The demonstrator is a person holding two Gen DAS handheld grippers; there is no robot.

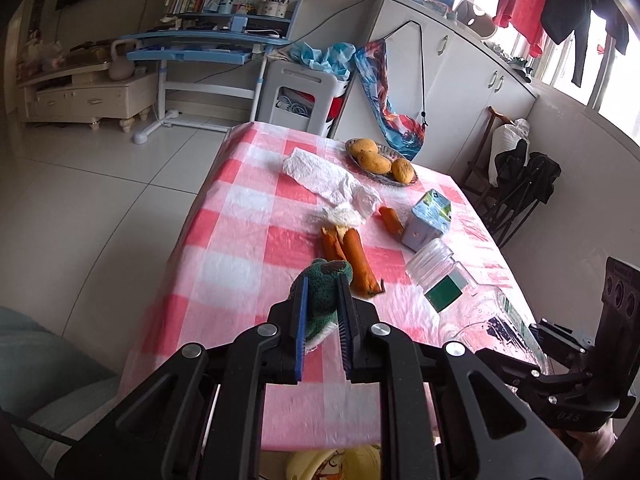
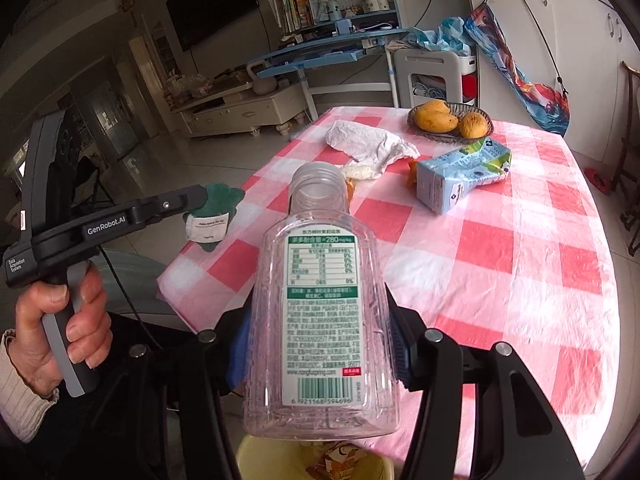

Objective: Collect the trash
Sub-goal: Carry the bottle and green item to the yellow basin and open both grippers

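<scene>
Trash is spread all over the pink-and-white checked bench (image 1: 248,216), and both grippers are already loaded. Right gripper (image 2: 320,344) has its jaws clamped around the body of a clear plastic bottle (image 2: 320,300), cap off, open neck pointing away toward the far end of the bench, green-and-white label facing the camera; the bottle hangs over the near edge of the bench, with a yellow bin (image 2: 276,460) just visible below it. Left gripper (image 1: 322,320) has its jaws pinched on a green cloth (image 1: 324,288), the fabric bunched between the blue pads and poking out past the tips; from the right wrist view that same cloth (image 2: 218,204) shows a white tag on its underside and sits out beyond the left edge of the bench. On the cloth-covered top lie orange peel strips (image 1: 352,260), a crumpled white paper towel (image 1: 324,176) further back, and a light blue drink carton (image 2: 460,176) tipped on its side near the peels. At the far end a dish of mangoes (image 2: 448,120) stands by itself. A hand (image 2: 60,328) grips the left gripper's handle low on the left
</scene>
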